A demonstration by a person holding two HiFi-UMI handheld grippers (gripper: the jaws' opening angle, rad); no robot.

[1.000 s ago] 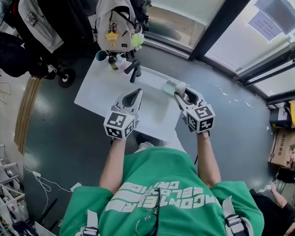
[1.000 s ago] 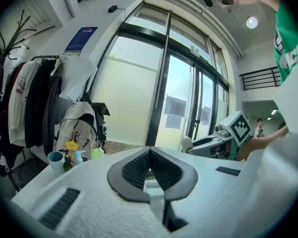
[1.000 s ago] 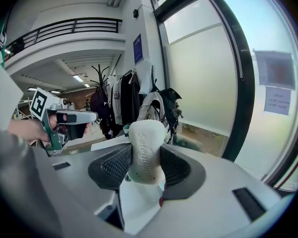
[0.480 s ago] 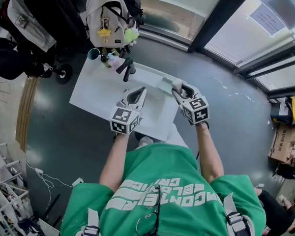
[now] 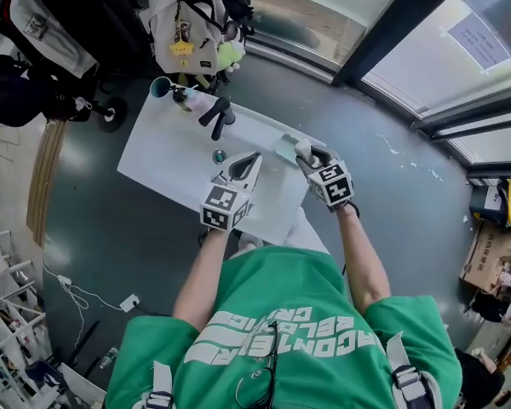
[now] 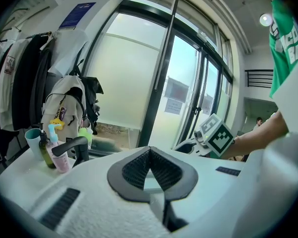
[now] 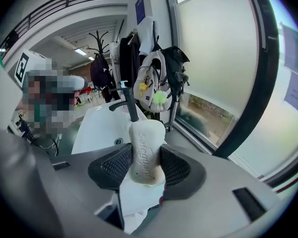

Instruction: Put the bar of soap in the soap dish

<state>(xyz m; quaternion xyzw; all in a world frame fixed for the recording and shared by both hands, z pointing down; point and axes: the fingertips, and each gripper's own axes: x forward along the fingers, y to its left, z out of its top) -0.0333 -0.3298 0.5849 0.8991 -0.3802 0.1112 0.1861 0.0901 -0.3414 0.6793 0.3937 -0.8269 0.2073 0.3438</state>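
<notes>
Tongs first: the right tongs (image 7: 145,163) pinch one bar of soap (image 7: 147,155) upright between their two pads (pale, with lettering stamped down its face). The left tongs (image 6: 150,151) are pressed together with nothing between them. In the head view the held bar hangs over the right end of the white counter (image 5: 166,156), just beside one pale green soap dish (image 5: 285,151). Farther out stand one black faucet (image 5: 218,114), one teal cup (image 5: 160,86), one dark bottle (image 6: 45,151) and one pink bottle (image 6: 61,160).
</notes>
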